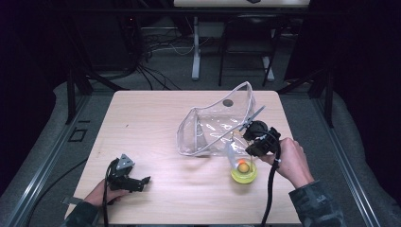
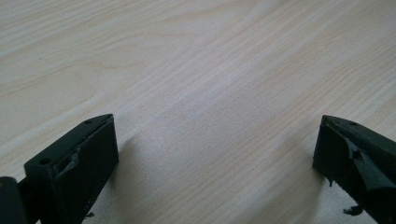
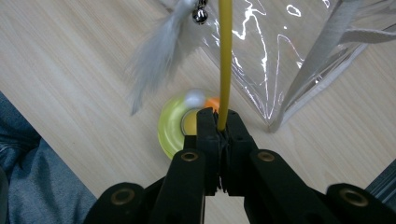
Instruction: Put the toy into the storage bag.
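A lab-like recording bay, dimly lit. Black frame posts (image 1: 72, 94) flank 1 pale wooden table (image 1: 142, 137), and loose cables (image 1: 156, 49) sprawl over grey carpet (image 1: 42, 137) (more desk legs (image 1: 196, 47) behind)

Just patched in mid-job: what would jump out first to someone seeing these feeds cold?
First, the clear plastic bag standing open near the middle of the wooden table. Just in front of it on the right, the right gripper is shut on a thin yellow wand tipped with white feathers and a small bell, above a round yellow toy. The left gripper lies open on bare wood at the near left.
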Tool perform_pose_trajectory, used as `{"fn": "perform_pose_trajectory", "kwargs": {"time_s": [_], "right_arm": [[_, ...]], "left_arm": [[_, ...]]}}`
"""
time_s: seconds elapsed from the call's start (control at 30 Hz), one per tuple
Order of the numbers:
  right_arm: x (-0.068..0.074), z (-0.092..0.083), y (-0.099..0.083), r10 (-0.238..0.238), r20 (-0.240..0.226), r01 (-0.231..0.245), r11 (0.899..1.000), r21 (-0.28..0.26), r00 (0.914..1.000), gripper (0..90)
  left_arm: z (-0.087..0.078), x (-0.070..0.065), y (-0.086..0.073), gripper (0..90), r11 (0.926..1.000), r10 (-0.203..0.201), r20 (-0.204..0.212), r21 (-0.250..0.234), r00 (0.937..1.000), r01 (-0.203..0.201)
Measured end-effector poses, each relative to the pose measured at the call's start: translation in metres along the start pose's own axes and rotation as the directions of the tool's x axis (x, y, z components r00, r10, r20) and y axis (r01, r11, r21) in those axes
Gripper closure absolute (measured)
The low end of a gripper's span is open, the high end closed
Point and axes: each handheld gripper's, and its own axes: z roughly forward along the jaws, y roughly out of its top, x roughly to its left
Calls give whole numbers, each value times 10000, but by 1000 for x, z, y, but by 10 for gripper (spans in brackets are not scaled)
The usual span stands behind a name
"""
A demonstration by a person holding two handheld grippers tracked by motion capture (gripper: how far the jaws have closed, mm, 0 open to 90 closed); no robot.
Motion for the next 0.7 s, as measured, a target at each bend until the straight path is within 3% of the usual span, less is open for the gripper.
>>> {"fn": "perform_pose_trajectory", "kwargs": {"time_s": [0.5, 0.7], "right_arm": [[-20, -16, -7, 411, 179, -414, 9990, 170, 9990, 878], [-30, -19, -11, 773, 303, -781, 9966, 273, 9965, 878]], "left_arm": [[0, 0, 0, 0, 10000, -1, 2, 0, 10000, 1], [0, 0, 0, 0, 10000, -3, 1, -1, 10000, 3]]}}
